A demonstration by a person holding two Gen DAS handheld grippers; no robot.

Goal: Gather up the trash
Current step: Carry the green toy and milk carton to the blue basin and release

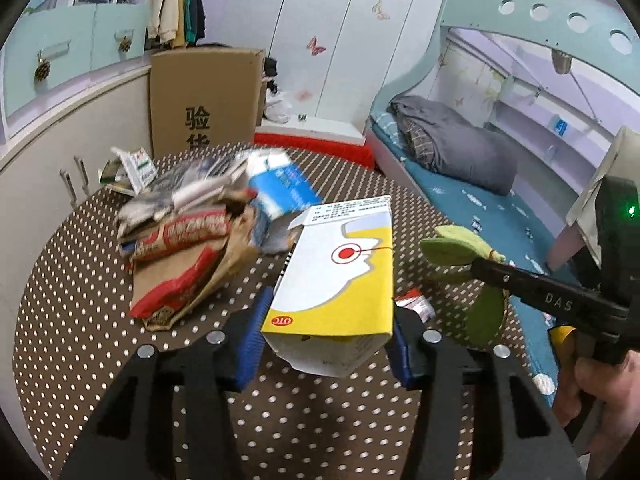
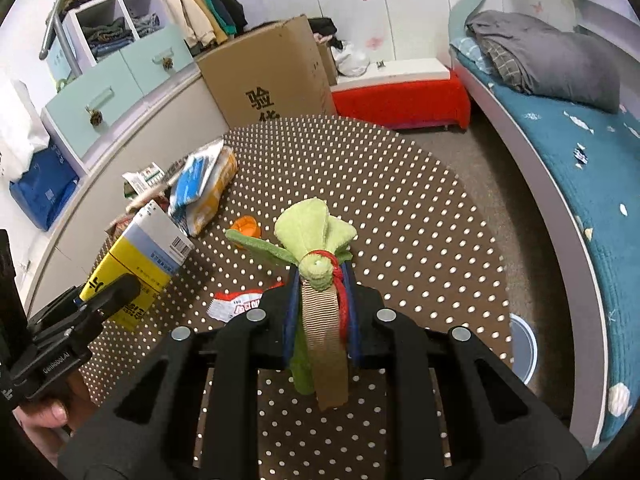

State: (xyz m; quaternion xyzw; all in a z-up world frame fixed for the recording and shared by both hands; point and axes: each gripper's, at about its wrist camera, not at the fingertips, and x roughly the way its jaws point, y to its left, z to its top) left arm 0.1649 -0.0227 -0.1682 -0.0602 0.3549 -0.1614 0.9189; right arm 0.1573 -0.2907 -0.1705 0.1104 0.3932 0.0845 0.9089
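Both grippers hold trash above the dotted table.

The left gripper (image 1: 326,336) pinches a yellow box (image 1: 334,280) between its pads; the right gripper (image 2: 320,312) clamps a green cloth bundle (image 2: 316,240). Beyond lie a wrapper (image 2: 236,306), an orange cap (image 2: 245,227) and a trash pile (image 1: 192,232).

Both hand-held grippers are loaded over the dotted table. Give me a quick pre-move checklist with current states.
1. Left hand-held gripper shut on the yellow medicine box: ok.
2. Right hand-held gripper shut on the green fabric bundle: ok.
3. Box lifted off the dotted table: ok.
4. Trash bin or bag located: cannot tell, none clearly in view.
5. Table cleared: not ok; the wrapper pile, red-white wrapper and orange cap remain.
6. Grippers apart from each other: ok.
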